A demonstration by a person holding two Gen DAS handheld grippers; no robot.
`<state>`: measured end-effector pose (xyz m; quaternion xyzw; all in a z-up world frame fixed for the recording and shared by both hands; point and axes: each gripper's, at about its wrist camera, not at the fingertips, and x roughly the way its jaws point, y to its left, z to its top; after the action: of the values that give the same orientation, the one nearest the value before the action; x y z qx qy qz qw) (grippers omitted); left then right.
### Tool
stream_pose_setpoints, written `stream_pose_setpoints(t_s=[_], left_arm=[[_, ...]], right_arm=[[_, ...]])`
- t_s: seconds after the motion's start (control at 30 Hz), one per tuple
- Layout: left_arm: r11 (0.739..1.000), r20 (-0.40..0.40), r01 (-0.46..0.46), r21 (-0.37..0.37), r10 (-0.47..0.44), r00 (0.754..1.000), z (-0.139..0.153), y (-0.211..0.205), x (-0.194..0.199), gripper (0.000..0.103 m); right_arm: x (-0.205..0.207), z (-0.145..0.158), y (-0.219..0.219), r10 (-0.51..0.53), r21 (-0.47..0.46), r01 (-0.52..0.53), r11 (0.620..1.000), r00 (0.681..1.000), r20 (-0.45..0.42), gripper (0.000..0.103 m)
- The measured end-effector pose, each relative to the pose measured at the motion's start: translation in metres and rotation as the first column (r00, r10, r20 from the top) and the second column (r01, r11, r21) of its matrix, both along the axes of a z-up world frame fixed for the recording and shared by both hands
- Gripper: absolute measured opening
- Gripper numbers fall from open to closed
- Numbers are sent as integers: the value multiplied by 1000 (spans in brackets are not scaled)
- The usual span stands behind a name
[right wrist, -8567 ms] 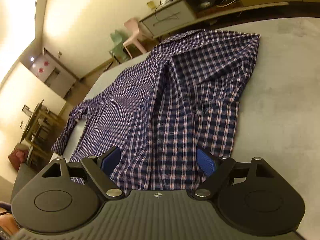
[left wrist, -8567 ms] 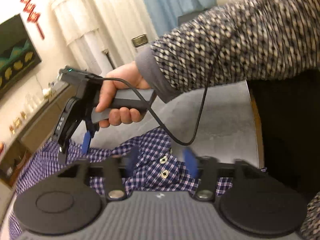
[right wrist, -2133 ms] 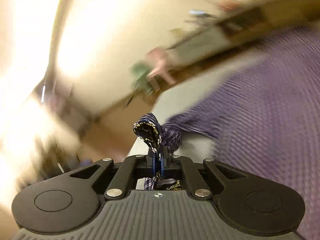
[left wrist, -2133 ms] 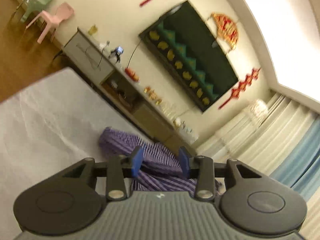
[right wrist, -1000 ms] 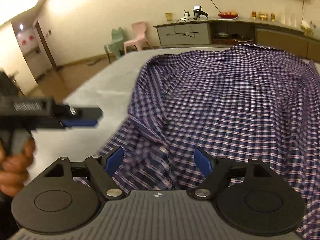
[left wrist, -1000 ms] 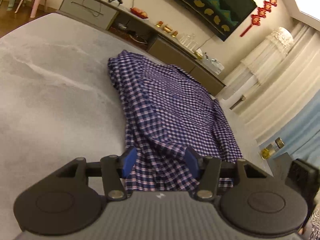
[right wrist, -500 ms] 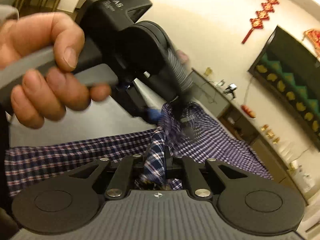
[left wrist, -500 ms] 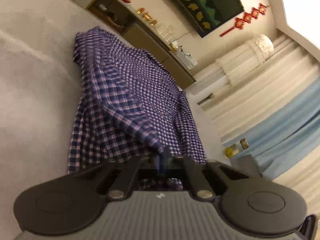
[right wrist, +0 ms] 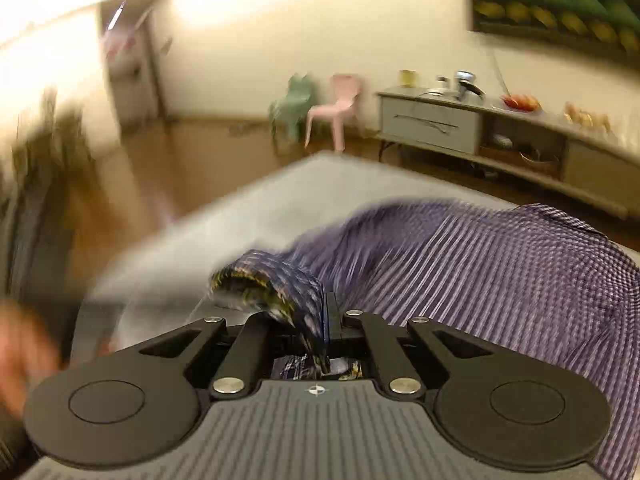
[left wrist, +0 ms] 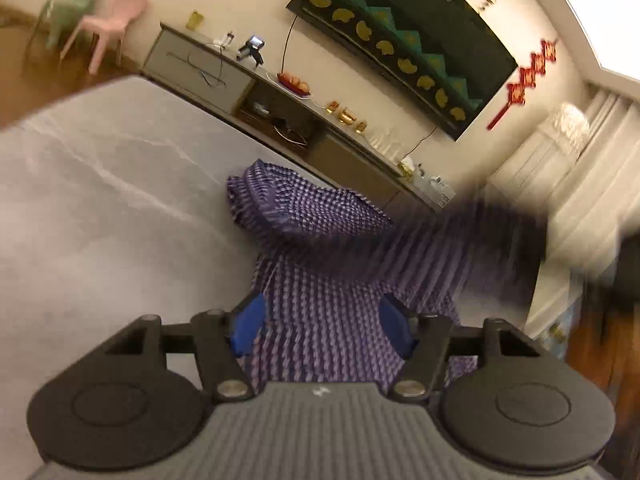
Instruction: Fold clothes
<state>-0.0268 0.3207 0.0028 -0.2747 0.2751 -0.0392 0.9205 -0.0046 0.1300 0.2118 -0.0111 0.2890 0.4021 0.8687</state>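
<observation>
Fold under way: my right gripper (right wrist: 326,320) is clamped on the checked shirt (right wrist: 500,264), my left gripper (left wrist: 320,320), jaws just opened, holds nothing; shirt still bunched on the table (left wrist: 100,200).

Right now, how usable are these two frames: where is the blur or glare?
Left wrist view: checked shirt smeared at right, sideboard fairly sharp. Right wrist view: heavy motion blur at left, glare on the upper-left wall; the fabric pinched in the right gripper is streaked.

The shirt (left wrist: 332,300) is seen as soft checked woven cloth; the counter (left wrist: 100,208) as smooth matt grey stone; each hand-held gripper (right wrist: 326,320) as matt black plastic.
</observation>
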Motion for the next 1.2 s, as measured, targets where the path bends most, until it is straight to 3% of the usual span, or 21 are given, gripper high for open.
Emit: stream_pose_setpoints(t_s=[0.07,0.13,0.23,0.3,0.37,0.4,0.43,0.47,0.57,0.7,0.83,0.9,1.0,1.13,1.2], left_arm=[[997,-93,-7,76,14,996,-10,-16,-22,64],[988,-175,9,153,18,984,-21,-34,-40,64],[964,-251,31,265,39,967,-32,-58,-55,65],[943,-280,40,331,58,958,-40,-71,-62,65],[906,-276,52,420,72,958,-43,-84,-65,61],[889,-276,56,455,80,958,-43,-89,-64,44],[880,-275,56,472,86,958,-42,-93,-63,12],[877,-273,53,478,91,958,-42,-95,-62,2],[847,-257,41,530,115,960,-38,-107,-60,2],[738,-197,54,673,108,974,-21,-149,-65,2],[598,-161,133,791,-8,987,-5,-210,-70,2],[559,-182,191,807,-73,981,-8,-232,-69,3],[551,-247,283,785,-140,959,-24,-251,-64,4],[604,-312,335,723,-148,939,-43,-248,-59,12],[623,-305,315,716,-128,944,-41,-242,-63,16]], right_arm=[[61,34,-53,-130,105,133,986,991,-35,5],[118,42,-118,-234,183,260,948,960,-153,5],[148,10,-165,-210,172,268,948,932,-295,5],[148,-10,-183,-182,183,252,950,926,-331,5],[145,-30,-191,-151,222,238,946,925,-349,5],[147,-39,-193,-134,245,233,941,922,-362,5],[148,-48,-195,-114,270,227,936,919,-377,5],[151,-56,-196,-101,285,222,932,918,-383,5],[164,-73,-190,-67,309,195,931,923,-379,5],[181,-60,-187,-54,362,170,916,950,-308,5],[198,-28,-250,-141,486,247,838,960,-244,5],[207,-25,-288,-211,511,316,799,944,-253,5],[219,-47,-322,-277,483,409,774,905,-323,5],[234,-75,-325,-318,410,465,785,870,-377,5],[231,-75,-324,-318,410,466,784,869,-379,5]])
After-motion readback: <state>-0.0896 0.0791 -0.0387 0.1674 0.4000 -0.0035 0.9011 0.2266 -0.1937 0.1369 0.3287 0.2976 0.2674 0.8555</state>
